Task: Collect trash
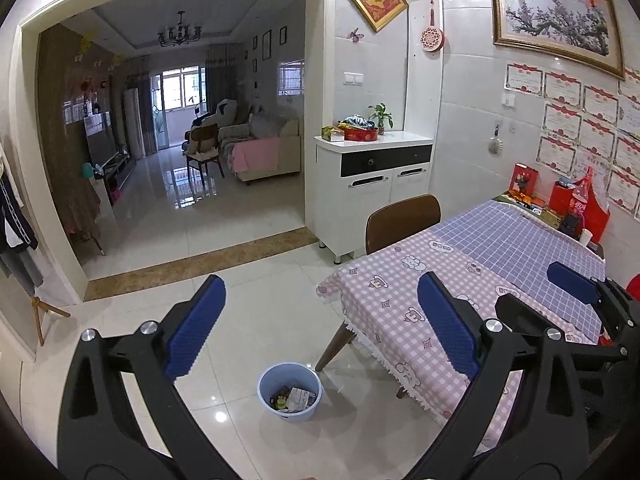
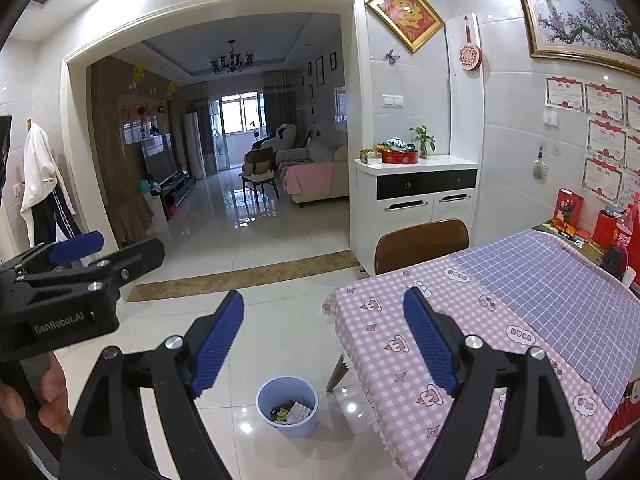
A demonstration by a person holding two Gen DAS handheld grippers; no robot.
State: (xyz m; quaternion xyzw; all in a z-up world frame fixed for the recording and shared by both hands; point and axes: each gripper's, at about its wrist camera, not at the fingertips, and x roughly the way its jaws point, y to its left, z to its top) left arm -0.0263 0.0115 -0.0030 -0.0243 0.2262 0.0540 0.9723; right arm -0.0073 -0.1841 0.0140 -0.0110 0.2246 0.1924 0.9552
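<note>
A light blue trash bin stands on the tiled floor by the table corner, with wrappers and paper scraps inside; it also shows in the right wrist view. My left gripper is open and empty, held high above the bin. My right gripper is open and empty, also high above the bin. The right gripper shows at the right edge of the left wrist view, over the table. The left gripper shows at the left of the right wrist view, held in a hand.
A table with a pink and purple checked cloth fills the right side, a brown chair at its far end. Red boxes and a cola bottle stand at the table's far wall side. A white cabinet stands behind.
</note>
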